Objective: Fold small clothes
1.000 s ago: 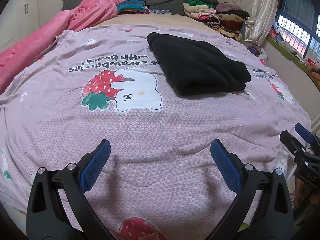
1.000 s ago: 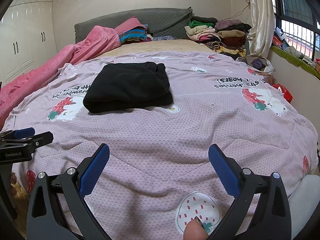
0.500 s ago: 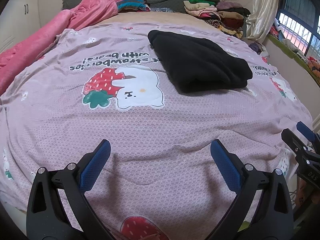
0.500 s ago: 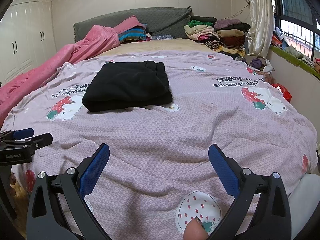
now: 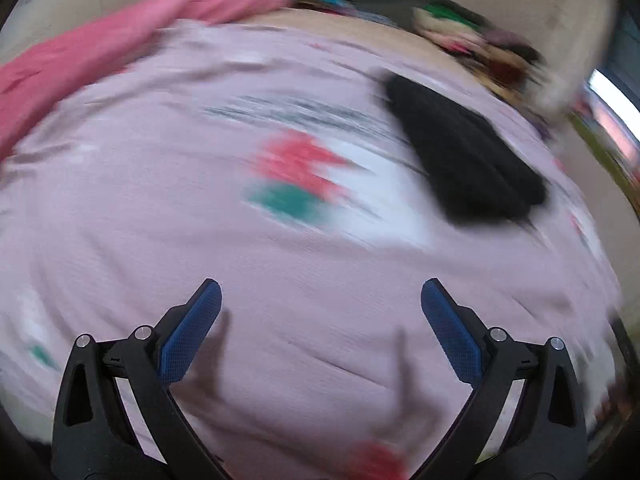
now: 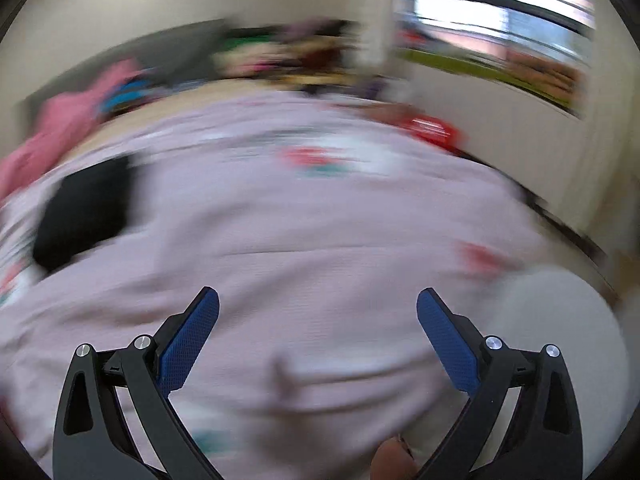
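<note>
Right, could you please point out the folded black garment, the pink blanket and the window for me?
Folded black garment [image 5: 464, 156], left wrist view, middle of its top.
Pink blanket [image 5: 80, 64], left wrist view, along its length.
Window [image 6: 500, 4], right wrist view, bright pane.

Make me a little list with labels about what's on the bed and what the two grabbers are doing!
Bed cover: pink quilt with strawberry pictures
Folded item: black garment, lying on the quilt, nothing touching it
Back of bed: pink blanket, pile of clothes
Left gripper: open, empty, above the quilt
Right gripper: open, empty, above the quilt
Picture quality: blurry, small details unreadable
</note>
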